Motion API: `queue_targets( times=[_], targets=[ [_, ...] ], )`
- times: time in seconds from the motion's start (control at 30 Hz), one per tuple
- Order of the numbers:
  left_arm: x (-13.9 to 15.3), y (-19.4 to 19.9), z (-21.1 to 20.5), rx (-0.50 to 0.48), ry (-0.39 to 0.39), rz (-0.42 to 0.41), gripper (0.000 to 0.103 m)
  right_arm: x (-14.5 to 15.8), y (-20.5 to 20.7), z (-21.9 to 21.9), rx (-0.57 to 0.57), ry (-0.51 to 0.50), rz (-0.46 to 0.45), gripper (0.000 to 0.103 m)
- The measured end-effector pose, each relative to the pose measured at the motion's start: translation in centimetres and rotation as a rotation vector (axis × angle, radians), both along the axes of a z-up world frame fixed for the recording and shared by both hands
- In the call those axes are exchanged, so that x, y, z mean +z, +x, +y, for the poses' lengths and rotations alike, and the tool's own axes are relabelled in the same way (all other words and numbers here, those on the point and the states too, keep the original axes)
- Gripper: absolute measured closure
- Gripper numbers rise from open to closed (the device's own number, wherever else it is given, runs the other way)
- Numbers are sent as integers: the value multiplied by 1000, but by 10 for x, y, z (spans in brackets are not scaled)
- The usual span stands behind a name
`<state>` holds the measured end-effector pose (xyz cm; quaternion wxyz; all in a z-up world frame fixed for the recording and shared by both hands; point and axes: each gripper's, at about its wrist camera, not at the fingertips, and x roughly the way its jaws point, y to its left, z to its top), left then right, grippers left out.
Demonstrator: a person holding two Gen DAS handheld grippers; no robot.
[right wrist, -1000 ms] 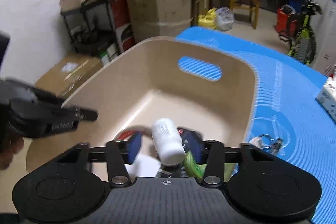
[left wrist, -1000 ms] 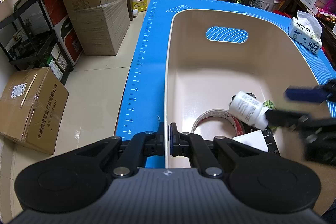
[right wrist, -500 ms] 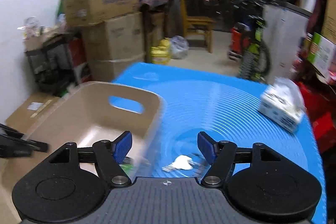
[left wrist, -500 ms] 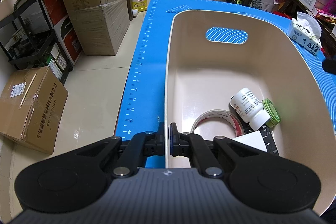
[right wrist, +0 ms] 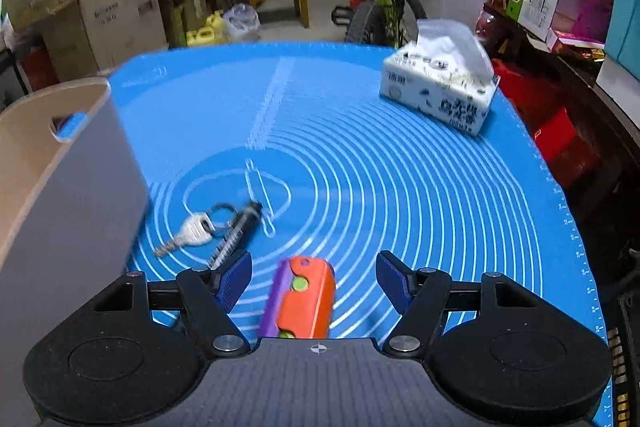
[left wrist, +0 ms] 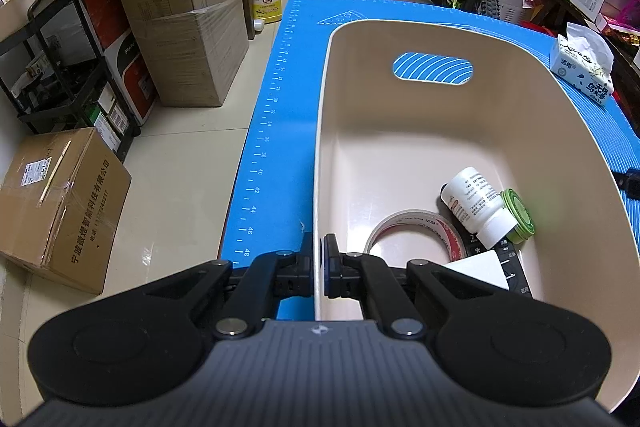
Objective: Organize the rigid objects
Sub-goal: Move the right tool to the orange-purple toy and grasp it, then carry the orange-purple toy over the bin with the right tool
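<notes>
Orange-and-purple plastic toy, blocky, with green round studs, lying on the blue silicone mat between the spread blue fingers of the right gripper, touched by neither. Just left of it, a silver key on a ring and a syringe, close beside the beige bin. Tissue pack well apart at the far right.

Left gripper clamped on the bin's near rim, fingers together on the wall. Inside the bin: white pill bottle on its side, touching a green-lidded tin, plus a tape roll and a white card.

Compared with a second ago: white bottle released into the bin, right gripper swung out over the mat, left grip unchanged.
</notes>
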<state>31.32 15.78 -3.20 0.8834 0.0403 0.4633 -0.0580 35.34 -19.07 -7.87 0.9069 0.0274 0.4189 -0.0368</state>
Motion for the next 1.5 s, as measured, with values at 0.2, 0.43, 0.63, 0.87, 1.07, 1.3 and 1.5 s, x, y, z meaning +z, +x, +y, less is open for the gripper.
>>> queue_targets(
  times=[0.2, 0.43, 0.63, 0.87, 1.07, 1.3, 1.5],
  targets=[
    [0, 0, 0, 0, -3, 0, 98, -19, 3, 9, 27, -33, 68, 29],
    [0, 0, 2, 0, -4, 0, 98, -26, 0, 19, 71, -39, 87, 53],
    [0, 0, 1, 0, -3, 0, 98, -22, -4, 20, 67, -34, 75, 54],
    [0, 0, 1, 0, -3, 0, 98, -2, -8, 13, 37, 18, 3, 55],
    [0, 0, 1, 0, -3, 0, 98, 21, -13, 8, -4, 65, -75, 55],
    [0, 0, 1, -1, -3, 0, 98, 68, -25, 28, 39, 89, -237, 55],
    [0, -1, 1, 0, -4, -1, 98, 97, -32, 63, 149, 102, -324, 55]
  ],
)
